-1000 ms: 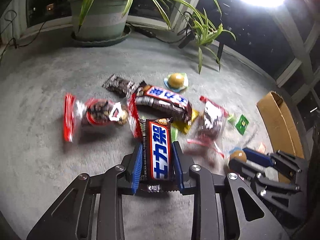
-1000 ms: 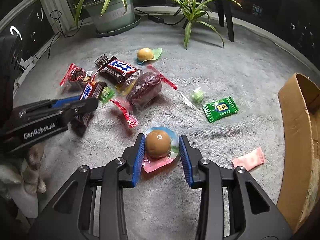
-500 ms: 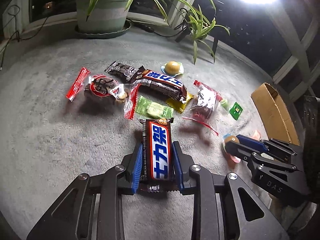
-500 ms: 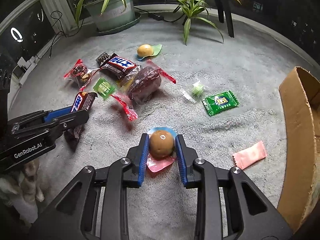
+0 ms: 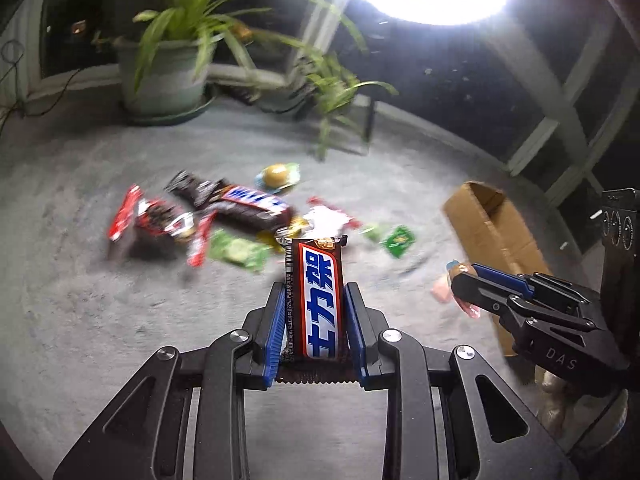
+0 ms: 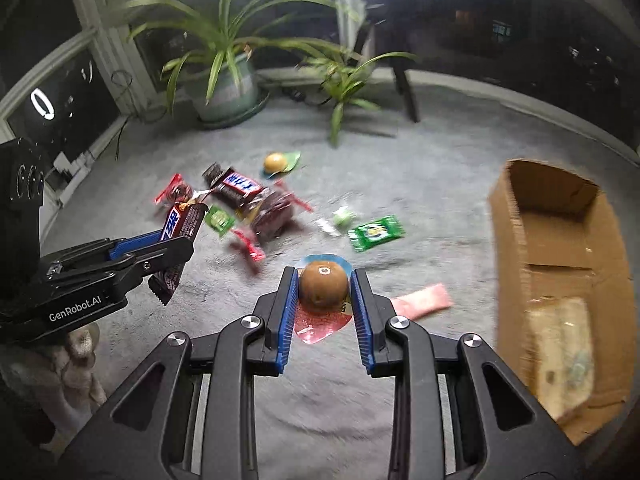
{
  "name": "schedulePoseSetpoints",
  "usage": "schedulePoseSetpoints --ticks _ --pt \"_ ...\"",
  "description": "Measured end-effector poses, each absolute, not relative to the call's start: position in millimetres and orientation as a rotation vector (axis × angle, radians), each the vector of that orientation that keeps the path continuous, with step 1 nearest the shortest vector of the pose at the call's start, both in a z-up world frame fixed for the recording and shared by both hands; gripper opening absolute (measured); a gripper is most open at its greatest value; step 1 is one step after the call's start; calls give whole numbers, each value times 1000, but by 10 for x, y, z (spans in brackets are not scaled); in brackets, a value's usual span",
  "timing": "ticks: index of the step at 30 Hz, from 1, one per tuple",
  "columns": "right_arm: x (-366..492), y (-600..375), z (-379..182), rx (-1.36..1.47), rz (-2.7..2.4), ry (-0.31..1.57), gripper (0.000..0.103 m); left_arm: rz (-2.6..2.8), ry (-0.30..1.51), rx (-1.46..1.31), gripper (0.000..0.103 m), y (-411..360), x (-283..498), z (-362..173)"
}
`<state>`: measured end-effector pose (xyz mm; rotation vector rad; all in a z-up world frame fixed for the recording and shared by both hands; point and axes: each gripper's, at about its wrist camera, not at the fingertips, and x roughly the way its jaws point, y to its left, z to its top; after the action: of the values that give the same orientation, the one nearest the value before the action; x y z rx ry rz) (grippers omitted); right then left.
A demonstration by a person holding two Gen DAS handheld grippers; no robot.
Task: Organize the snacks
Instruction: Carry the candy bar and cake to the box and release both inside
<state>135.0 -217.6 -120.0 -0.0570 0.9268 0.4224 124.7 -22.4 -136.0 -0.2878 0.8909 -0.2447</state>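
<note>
A: What's in your left tool (image 5: 314, 308)?

B: It's clamped on a chocolate bar (image 5: 317, 296), lifted clear of the carpet (image 5: 100, 320).

A: And the right?

B: My right tool (image 6: 325, 300) grips a round brown snack (image 6: 323, 289) in its packet, above the carpet, left of the cardboard box (image 6: 560, 248).

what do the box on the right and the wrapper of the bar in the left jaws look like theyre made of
Box: looks like plain brown corrugated cardboard, matte, with creased flaps and raw edges.
Bar wrapper: seems a thin plastic or foil film, glossy and printed, with a crimped serrated end seal; which of the two is unclear.
</note>
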Motion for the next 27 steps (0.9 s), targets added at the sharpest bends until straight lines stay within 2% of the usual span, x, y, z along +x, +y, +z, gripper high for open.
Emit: schedulePoseSetpoints --ticks 13,27 --pt "1163 -3286 -795 7 272 850 28 -453 832 -263 27 -1239 1224 -969" --pt "1154 -4311 -906 75 130 869 28 -612 859 -221 27 -2403 1320 -981"
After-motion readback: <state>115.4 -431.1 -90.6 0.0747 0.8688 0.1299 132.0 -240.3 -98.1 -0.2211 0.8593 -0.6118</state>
